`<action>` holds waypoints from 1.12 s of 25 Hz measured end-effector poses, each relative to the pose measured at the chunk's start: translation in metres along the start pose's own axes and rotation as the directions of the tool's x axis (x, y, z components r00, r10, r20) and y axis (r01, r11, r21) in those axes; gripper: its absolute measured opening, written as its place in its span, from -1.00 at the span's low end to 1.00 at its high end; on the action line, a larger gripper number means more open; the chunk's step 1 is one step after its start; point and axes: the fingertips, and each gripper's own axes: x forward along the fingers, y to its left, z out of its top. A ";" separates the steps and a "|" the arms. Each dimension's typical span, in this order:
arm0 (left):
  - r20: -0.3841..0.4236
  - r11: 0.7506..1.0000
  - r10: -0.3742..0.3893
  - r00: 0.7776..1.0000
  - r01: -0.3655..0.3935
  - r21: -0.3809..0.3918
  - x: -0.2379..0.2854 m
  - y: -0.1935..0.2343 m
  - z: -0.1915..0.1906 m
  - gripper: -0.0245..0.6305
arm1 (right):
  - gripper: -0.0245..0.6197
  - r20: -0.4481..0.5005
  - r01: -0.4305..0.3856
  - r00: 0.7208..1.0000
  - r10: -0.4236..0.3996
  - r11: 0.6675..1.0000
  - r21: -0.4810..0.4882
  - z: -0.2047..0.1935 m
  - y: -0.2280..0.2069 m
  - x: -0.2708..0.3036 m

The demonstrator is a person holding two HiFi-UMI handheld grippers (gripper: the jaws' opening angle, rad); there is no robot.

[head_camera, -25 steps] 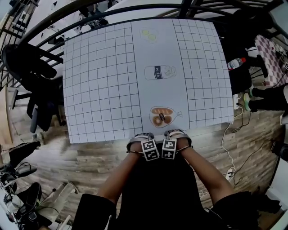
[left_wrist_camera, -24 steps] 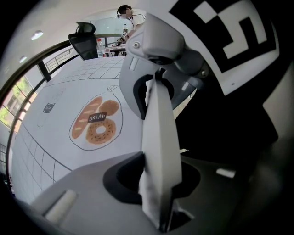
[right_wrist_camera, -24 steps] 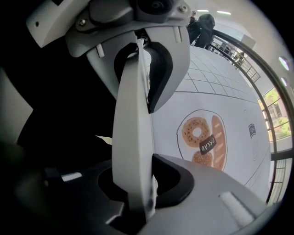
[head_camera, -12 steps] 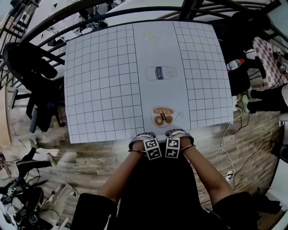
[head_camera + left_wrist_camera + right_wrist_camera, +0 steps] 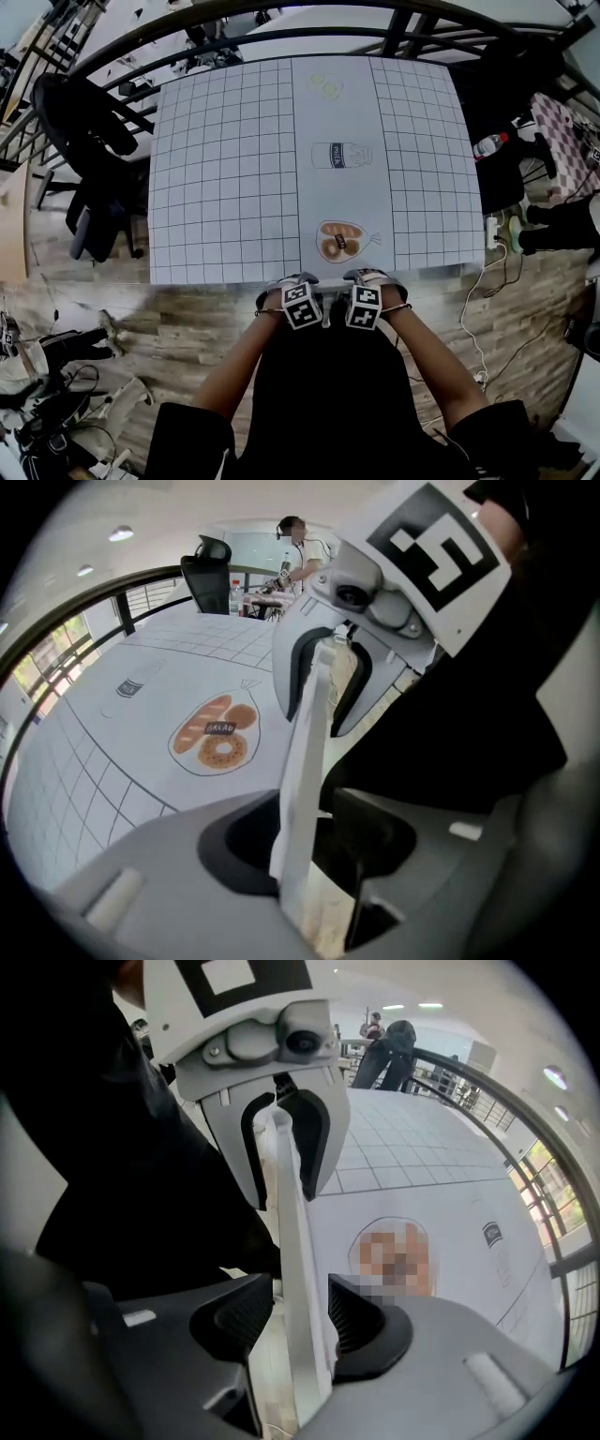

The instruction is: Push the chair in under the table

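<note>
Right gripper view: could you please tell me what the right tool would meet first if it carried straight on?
The thin white panel, probably the chair's back, though I cannot be sure. It stands between the right tool's jaws, which have just been opening and now stand open around it.

Matt table cover, worn wooden floor

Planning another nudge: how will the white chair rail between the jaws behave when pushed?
The white rail runs straight between the left gripper and right gripper without sagging, so it is probably stiff. Its smooth, thin edge may slip under a push. Both grippers' jaws have just been opening and straddle it loosely.
</note>
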 end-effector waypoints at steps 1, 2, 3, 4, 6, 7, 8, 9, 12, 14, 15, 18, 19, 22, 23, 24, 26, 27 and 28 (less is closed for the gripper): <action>0.014 1.000 0.009 1.000 -0.009 -0.008 -0.007 -0.002 0.002 -0.39 | -0.34 0.017 0.014 1.000 -0.014 1.000 0.009 0.002 -0.002 -0.007; 0.027 1.000 0.023 0.999 -0.023 -0.016 -0.013 -0.002 0.004 -0.39 | -0.35 0.032 0.029 0.999 -0.029 0.999 0.020 0.005 -0.005 -0.013; 0.040 0.999 0.041 0.998 -0.040 -0.023 -0.020 -0.002 0.006 -0.39 | -0.35 0.047 0.039 0.998 -0.041 0.999 0.033 0.007 -0.007 -0.020; 0.053 0.998 0.060 0.997 -0.058 -0.031 -0.026 -0.001 0.008 -0.39 | -0.35 0.058 0.047 0.997 -0.050 0.998 0.045 0.010 -0.009 -0.027; 0.091 0.995 0.087 0.992 -0.081 -0.064 -0.038 -0.001 0.012 -0.39 | -0.36 0.076 0.064 0.995 -0.070 0.995 0.073 0.014 -0.012 -0.041; 0.118 0.993 0.092 0.989 -0.082 -0.089 -0.044 -0.001 0.016 -0.39 | -0.36 0.089 0.075 0.993 -0.083 0.993 0.092 0.015 -0.014 -0.048; 0.148 0.990 0.097 0.984 -0.080 -0.115 -0.050 -0.001 0.020 -0.39 | -0.37 0.108 0.085 0.989 -0.097 0.990 0.117 0.017 -0.017 -0.056; 0.178 0.987 0.105 0.979 -0.080 -0.140 -0.056 0.000 0.025 -0.39 | -0.37 0.132 0.092 0.985 -0.113 0.984 0.151 0.019 -0.020 -0.064; 0.262 0.974 0.156 0.952 -0.103 -0.204 -0.076 0.006 0.043 -0.40 | -0.40 0.235 0.116 0.953 -0.192 0.946 0.303 0.025 -0.033 -0.094; 0.328 0.961 0.193 0.925 -0.112 -0.252 -0.091 0.013 0.055 -0.41 | -0.44 0.308 0.146 0.907 -0.287 0.900 0.410 0.030 -0.045 -0.114; 0.364 0.955 0.207 0.908 -0.107 -0.276 -0.097 0.015 0.060 -0.41 | -0.46 0.334 0.164 0.880 -0.337 0.877 0.451 0.032 -0.050 -0.122; 0.464 0.937 0.251 0.849 -0.093 -0.335 -0.119 0.021 0.080 -0.42 | -0.52 0.367 0.203 0.813 -0.452 0.811 0.549 0.031 -0.062 -0.144; 0.490 0.932 0.268 0.830 -0.095 -0.349 -0.126 0.023 0.086 -0.43 | -0.55 0.376 0.199 0.794 -0.478 0.788 0.583 0.032 -0.067 -0.152; 0.545 0.924 0.314 0.777 -0.119 -0.363 -0.147 0.029 0.102 -0.47 | -0.75 0.412 0.152 0.733 -0.541 0.721 0.676 0.037 -0.079 -0.180; 0.560 0.921 0.329 0.761 -0.128 -0.367 -0.154 0.032 0.107 -0.50 | -0.79 0.423 0.138 0.713 -0.559 0.704 0.697 0.039 -0.084 -0.189; 0.573 0.918 0.343 0.744 -0.136 -0.373 -0.162 0.034 0.112 -0.53 | -0.84 0.432 0.127 0.694 -0.576 0.689 0.714 0.040 -0.089 -0.198; 0.601 0.912 0.363 0.711 -0.142 -0.384 -0.177 0.036 0.122 -0.63 | -0.90 0.453 0.108 0.649 -0.611 0.664 0.740 0.046 -0.098 -0.218; 0.618 0.913 0.366 0.696 -0.139 -0.384 -0.184 0.037 0.126 -0.67 | -0.92 0.468 0.098 0.623 -0.627 0.656 0.749 0.050 -0.103 -0.228; 0.636 0.914 0.366 0.680 -0.134 -0.383 -0.192 0.037 0.131 -0.69 | -0.92 0.484 0.086 0.594 -0.642 0.649 0.756 0.055 -0.108 -0.238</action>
